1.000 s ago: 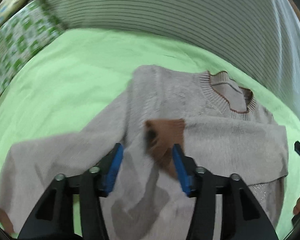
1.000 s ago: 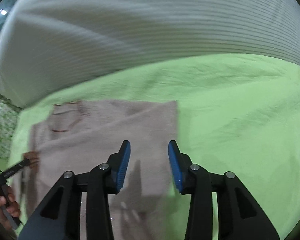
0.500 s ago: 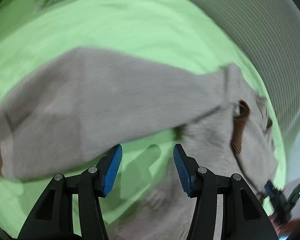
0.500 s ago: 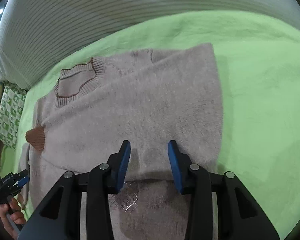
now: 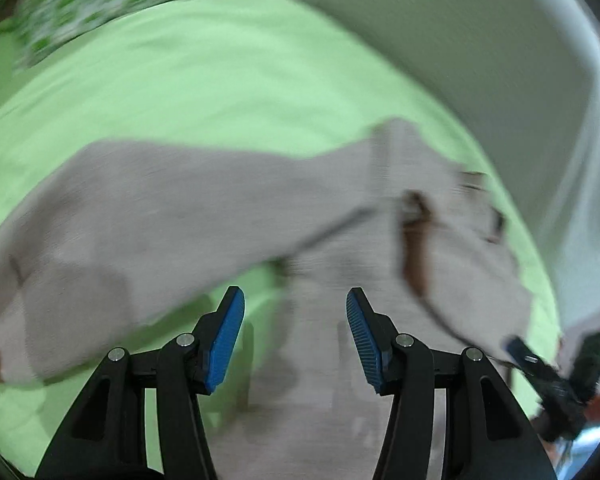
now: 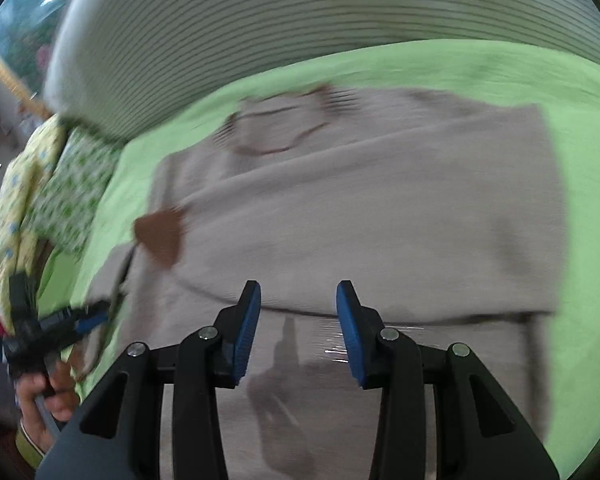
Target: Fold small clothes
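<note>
A small beige knit sweater (image 6: 380, 208) with a brown-trimmed collar (image 6: 278, 128) lies flat on a green sheet (image 6: 500, 72). One sleeve is folded across the chest, its brown cuff (image 6: 160, 236) near the left side. The other sleeve (image 5: 160, 208) stretches out to the left in the left wrist view. My left gripper (image 5: 295, 336) is open and empty, just above the sweater body (image 5: 324, 380) by the armpit. My right gripper (image 6: 298, 328) is open and empty above the folded sleeve's lower edge. The left gripper also shows in the right wrist view (image 6: 76, 320).
A striped white pillow or blanket (image 6: 320, 20) lies along the far side. A green-patterned cushion (image 6: 68, 192) sits at the left; it also shows in the left wrist view (image 5: 112, 4). The right gripper shows in the left wrist view (image 5: 556, 376).
My left gripper has swung from the brown cuff over to the outstretched sleeve and armpit. My right gripper has moved forward over the sweater's body. Both stay open.
</note>
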`<state>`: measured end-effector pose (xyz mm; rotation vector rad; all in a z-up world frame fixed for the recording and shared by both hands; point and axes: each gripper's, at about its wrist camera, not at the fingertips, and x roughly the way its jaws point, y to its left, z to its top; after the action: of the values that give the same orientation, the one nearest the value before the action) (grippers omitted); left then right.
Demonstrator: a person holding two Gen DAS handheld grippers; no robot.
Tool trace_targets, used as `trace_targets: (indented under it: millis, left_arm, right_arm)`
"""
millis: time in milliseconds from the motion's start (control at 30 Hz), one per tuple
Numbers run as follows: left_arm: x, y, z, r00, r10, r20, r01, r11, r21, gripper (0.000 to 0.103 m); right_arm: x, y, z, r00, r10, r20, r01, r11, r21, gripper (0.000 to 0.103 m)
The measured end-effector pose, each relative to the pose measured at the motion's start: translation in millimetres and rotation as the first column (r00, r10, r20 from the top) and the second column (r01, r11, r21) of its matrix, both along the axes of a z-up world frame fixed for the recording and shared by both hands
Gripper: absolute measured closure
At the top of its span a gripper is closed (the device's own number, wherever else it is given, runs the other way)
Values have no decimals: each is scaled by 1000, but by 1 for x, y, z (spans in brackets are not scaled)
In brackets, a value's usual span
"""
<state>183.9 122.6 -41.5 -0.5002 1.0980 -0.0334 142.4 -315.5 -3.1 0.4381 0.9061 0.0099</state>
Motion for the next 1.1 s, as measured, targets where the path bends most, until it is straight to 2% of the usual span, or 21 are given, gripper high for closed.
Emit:
trace_targets:
  millis: [167,233,267,367,433,500,533,567,600,633,667,700,767,833,867,900,933,1000,1033,1067,1100]
  left_arm:
    - [-6,-34,3,997,-76,4,76,997,-23,47]
    - [-15,-36,-8,997,-69,-25,69,998,5,47]
    - [-19,-33,-14,998,-56,-42,57,998,20,47]
    - [-30,-6,-34,995,25,-99,-25,1000,6,47]
    - [-29,10,-44,988,101,-116,-104,994,-22,47]
    - [-35,31,-47,978,166,-125,-169,985,-16,47]
    - [-35,37,-46,975,189,-119,-192,981,-14,47]
    - [-34,43,-44,972,207,-111,-210,978,-15,47]
    - [-35,48,-43,970,222,-104,-225,974,-15,47]
    - [-35,51,-41,968,231,-102,-233,972,-15,47]
    - [-33,53,-45,967,235,-104,-238,971,-19,47]
    - [-32,53,-45,966,235,-105,-240,970,-31,47]
    - [-29,50,-44,969,224,-103,-231,971,-60,47]
    - [-28,40,-35,978,188,-95,-197,975,-99,47]
    - [-26,29,-32,983,163,-88,-173,977,-126,47]
    - [-23,16,-30,988,132,-79,-143,978,-153,47]
    - [-20,4,-28,993,99,-71,-110,978,-175,47]
    - [-10,-22,-27,997,42,-59,-53,979,-198,47]
    - [-2,-36,-26,998,25,-55,-35,979,-202,47]
    - [3,-46,-28,999,13,-50,-23,978,-207,47]
    - [11,-57,-30,999,3,-47,-12,978,-211,47]
  right_arm:
    - [41,69,-7,969,245,21,-243,968,-58,62]
    - [67,112,-14,927,374,0,-370,917,-152,62]
    - [67,112,-14,927,374,0,-370,917,-152,62]
    - [86,149,-22,881,473,-24,-462,848,-260,62]
    - [99,168,-31,870,490,-54,-476,804,-356,62]
    - [109,172,-38,866,494,-77,-486,797,-357,72]
    - [115,168,-40,877,473,-82,-471,817,-332,90]
    - [118,160,-37,890,451,-65,-451,851,-269,91]
    - [119,140,-30,910,415,7,-413,906,-95,92]
    - [118,123,-25,920,386,66,-390,919,55,98]
    - [117,100,-24,929,339,147,-368,883,292,99]
    - [117,83,-25,941,280,191,-338,820,463,99]
    - [120,83,-23,944,289,160,-330,827,454,97]
    - [124,93,-25,941,332,68,-334,877,347,95]
    - [124,96,-24,941,336,26,-332,909,250,95]
    - [123,95,-20,943,330,28,-330,926,183,95]
    - [123,95,-20,943,330,28,-330,926,183,94]
    - [126,94,-14,943,330,43,-333,935,125,76]
    - [129,96,-11,944,327,34,-329,941,84,47]
    - [134,96,-8,944,328,27,-329,944,32,34]
    - [139,95,-3,939,342,37,-342,940,-2,33]
